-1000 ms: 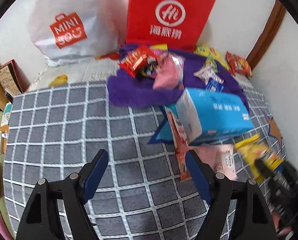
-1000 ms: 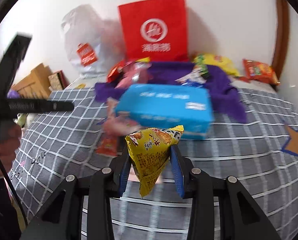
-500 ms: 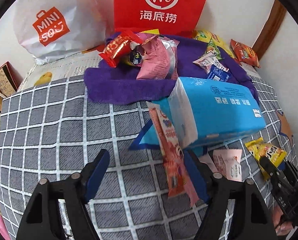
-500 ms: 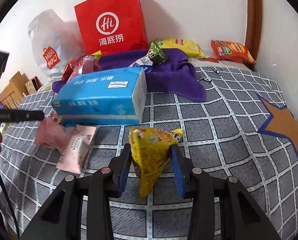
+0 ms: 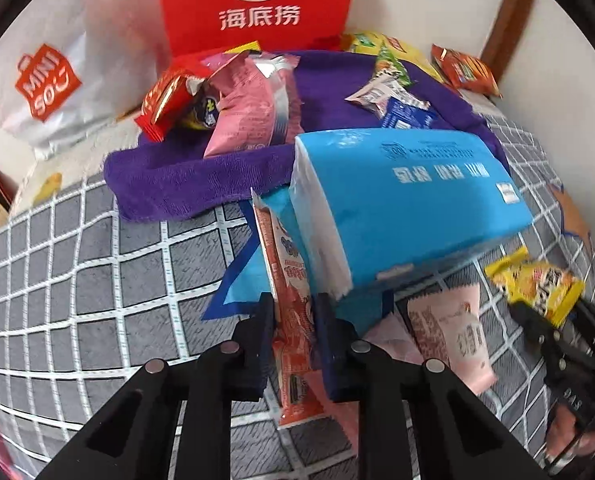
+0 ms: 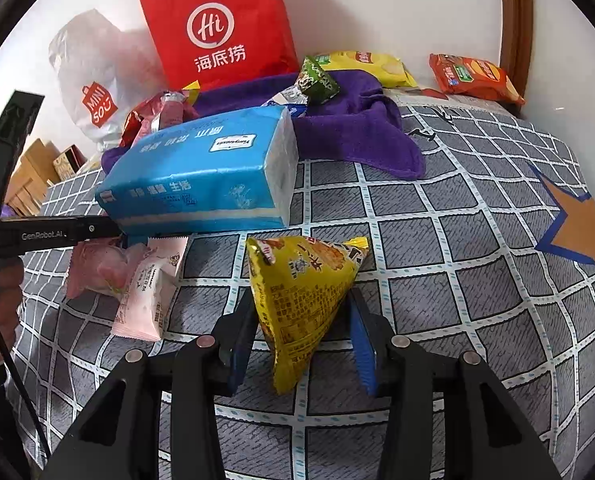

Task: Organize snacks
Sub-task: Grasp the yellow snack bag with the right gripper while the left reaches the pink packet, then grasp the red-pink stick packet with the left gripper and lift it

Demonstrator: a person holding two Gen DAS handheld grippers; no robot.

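Note:
My left gripper (image 5: 293, 316) is shut on a long red snack stick packet (image 5: 291, 292) that leans against the blue tissue pack (image 5: 401, 208). My right gripper (image 6: 301, 320) has its jaws a little apart around a yellow triangular snack bag (image 6: 301, 280) that rests on the checked bedcover; the right finger stands just clear of the bag. The same yellow bag also shows in the left wrist view (image 5: 537, 280). Pink snack packets (image 6: 145, 288) lie left of it.
A purple towel (image 6: 353, 132) holds several snacks (image 5: 249, 108) at the back. A red paper bag (image 6: 217, 28) and a white plastic bag (image 6: 93, 80) stand by the wall. Yellow and orange chip bags (image 6: 473, 76) lie at the back right.
My left gripper moved forward and closed on the red stick packet. My right gripper lowered the yellow bag onto the bedcover and its jaws have widened slightly.

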